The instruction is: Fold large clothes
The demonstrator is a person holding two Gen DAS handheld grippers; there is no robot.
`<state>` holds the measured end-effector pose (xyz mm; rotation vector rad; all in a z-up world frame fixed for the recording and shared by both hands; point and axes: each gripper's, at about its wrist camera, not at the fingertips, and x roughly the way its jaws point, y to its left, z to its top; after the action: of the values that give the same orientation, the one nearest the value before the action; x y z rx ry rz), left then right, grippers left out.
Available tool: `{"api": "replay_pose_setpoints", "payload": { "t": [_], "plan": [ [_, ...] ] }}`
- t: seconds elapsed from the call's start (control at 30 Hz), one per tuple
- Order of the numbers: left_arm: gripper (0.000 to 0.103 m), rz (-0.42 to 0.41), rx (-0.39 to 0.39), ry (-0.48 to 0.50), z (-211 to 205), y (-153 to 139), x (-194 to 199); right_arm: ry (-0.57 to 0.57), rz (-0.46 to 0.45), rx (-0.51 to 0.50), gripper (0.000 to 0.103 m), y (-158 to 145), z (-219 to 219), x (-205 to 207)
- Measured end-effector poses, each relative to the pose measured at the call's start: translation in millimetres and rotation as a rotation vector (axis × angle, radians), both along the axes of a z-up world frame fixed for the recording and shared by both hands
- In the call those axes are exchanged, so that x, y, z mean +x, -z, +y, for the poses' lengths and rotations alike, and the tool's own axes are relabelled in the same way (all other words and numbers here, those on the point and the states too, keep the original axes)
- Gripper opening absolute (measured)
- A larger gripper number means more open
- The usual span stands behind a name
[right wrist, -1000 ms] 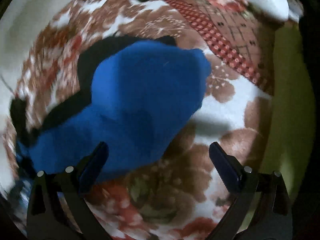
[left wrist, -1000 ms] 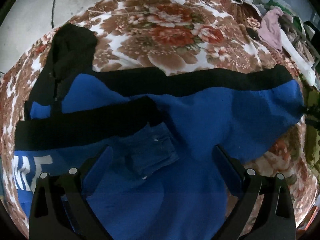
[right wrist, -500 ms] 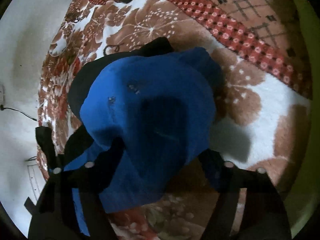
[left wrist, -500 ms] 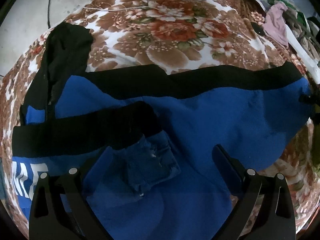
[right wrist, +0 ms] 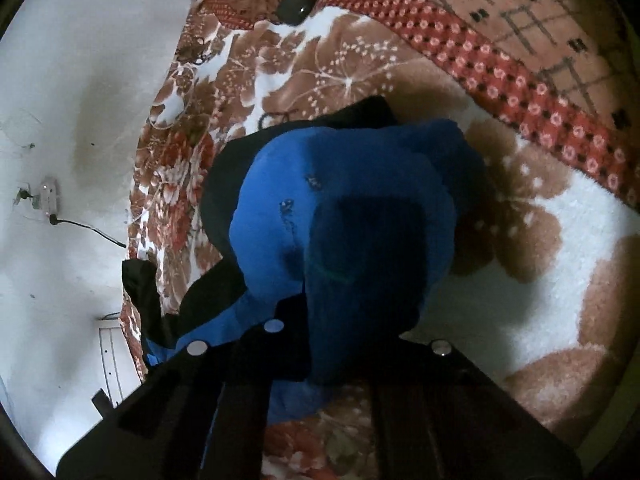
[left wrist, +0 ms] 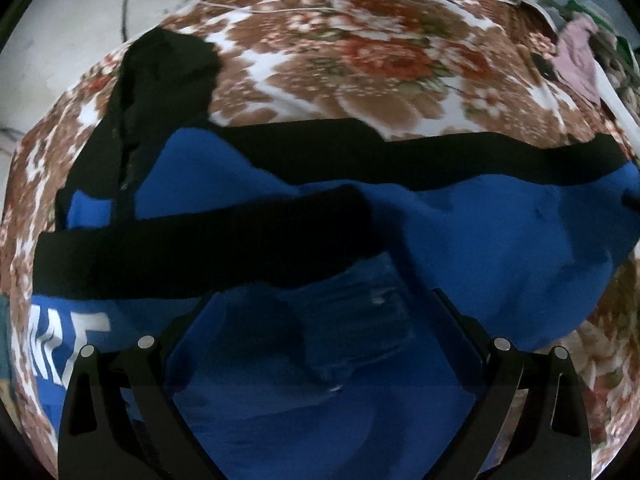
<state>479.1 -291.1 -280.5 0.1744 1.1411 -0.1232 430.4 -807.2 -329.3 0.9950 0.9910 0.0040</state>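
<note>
Left wrist view, left to right: white lettering [left wrist: 60, 344] on the blue-and-black garment [left wrist: 500, 248] at 8 o'clock; black band [left wrist: 200, 244] crossing from 9 o'clock toward centre; a ribbed cuff [left wrist: 372, 320] near centre, sleeve apparently laid in over the body. Left gripper [left wrist: 320, 344] at 6 o'clock, jaws spread wide, cloth under and between them but pads not pressing it; not gripping. Garment lies spread on the floral blanket [left wrist: 360, 52], which fills 12 o'clock. Loose clothes pile [left wrist: 580, 56] at 2 o'clock.

Right wrist view: wall with a cable [right wrist: 92, 232] at 9 o'clock, garment [right wrist: 340, 184] bunched at centre, blanket [right wrist: 560, 280] from 12 to 4 o'clock. Right gripper [right wrist: 352, 312] at 6 o'clock has just been closing and now pinches the blue fabric at the garment's end.

Progress, judged: early. One sleeve looks tucked in, body still full length and rumpled. Left to do: carry the pinched end over toward the lettered end, get the left gripper onto cloth, flatten, then fold again to a compact stack.
</note>
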Motion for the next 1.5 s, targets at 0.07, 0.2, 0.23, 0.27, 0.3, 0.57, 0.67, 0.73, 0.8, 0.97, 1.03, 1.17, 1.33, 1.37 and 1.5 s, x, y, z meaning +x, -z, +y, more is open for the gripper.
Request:
{"api": "replay_pose_setpoints", "payload": {
  "t": [0.07, 0.2, 0.23, 0.27, 0.3, 0.57, 0.67, 0.73, 0.8, 0.97, 1.03, 1.17, 1.33, 1.37, 1.5],
  "plan": [
    [0.098, -0.014, 0.021, -0.022, 7.0, 0.1, -1.7, 0.002, -0.037, 0.003, 0.005, -11.4, 2.1, -3.6],
    [0.099, -0.018, 0.082, -0.089, 17.4, 13.6, -2.1, 0.002, -0.104, -0.016, 0.005, -39.3, 12.4, -8.0],
    [0.099, -0.012, 0.08, -0.083, 16.1, 21.1, 0.6, 0.003, -0.118, -0.011, 0.005, -44.6, 15.0, -8.8],
    [0.099, -0.018, 0.08, -0.076, 14.7, 24.1, 2.1, 0.001, -0.133, -0.005, 0.005, -50.3, 17.7, -9.6],
    [0.099, -0.013, 0.068, -0.064, 12.4, 29.9, 5.5, 0.0, -0.155, 0.0, 0.005, -59.0, 22.4, -10.4],
    [0.099, 0.088, -0.101, -0.079, 18.4, 56.2, 15.9, -0.063, -0.306, -0.038, 0.005, -129.0, 67.1, -4.1],
    [0.099, 0.093, -0.115, -0.052, 19.0, 51.2, 15.0, -0.111, -0.373, -0.076, 0.005, -164.8, 95.7, 2.2],
    [0.098, 0.077, -0.167, -0.052, 26.7, 36.8, 13.2, -0.152, -0.423, -0.101, 0.005, -190.9, 120.5, 6.2],
    [0.098, 0.037, -0.22, -0.062, 39.6, 13.5, 2.8, -0.193, -0.462, -0.119, 0.005, -211.9, 145.8, 9.9],
    [0.098, -0.056, -0.293, -0.085, 95.1, -40.5, -31.1, -0.33, -0.551, -0.183, 0.005, -262.8, 238.5, 17.8],
    [0.098, -0.076, -0.305, -0.103, 130.8, -58.4, -48.2, -0.397, -0.578, -0.233, 0.005, -278.0, 286.8, 20.9],
    [0.098, -0.093, -0.302, -0.148, 202.1, -82.7, -82.6, -0.504, -0.607, -0.31, 0.005, -287.5, 374.6, 26.4],
    [0.098, -0.122, -0.288, -0.208, 294.0, -105.7, -121.0, -0.656, -0.589, -0.42, 0.005, -268.9, 498.0, 32.0],
    [0.098, -0.133, -0.274, -0.218, 309.1, -107.8, -128.3, -0.681, -0.586, -0.446, 0.005, -263.6, 516.9, 30.5],
    [0.098, -0.143, -0.215, -0.248, 363.2, -98.6, -154.0, -0.843, -0.543, -0.614, 0.005, -217.4, 629.8, 25.1]
  ]
}}
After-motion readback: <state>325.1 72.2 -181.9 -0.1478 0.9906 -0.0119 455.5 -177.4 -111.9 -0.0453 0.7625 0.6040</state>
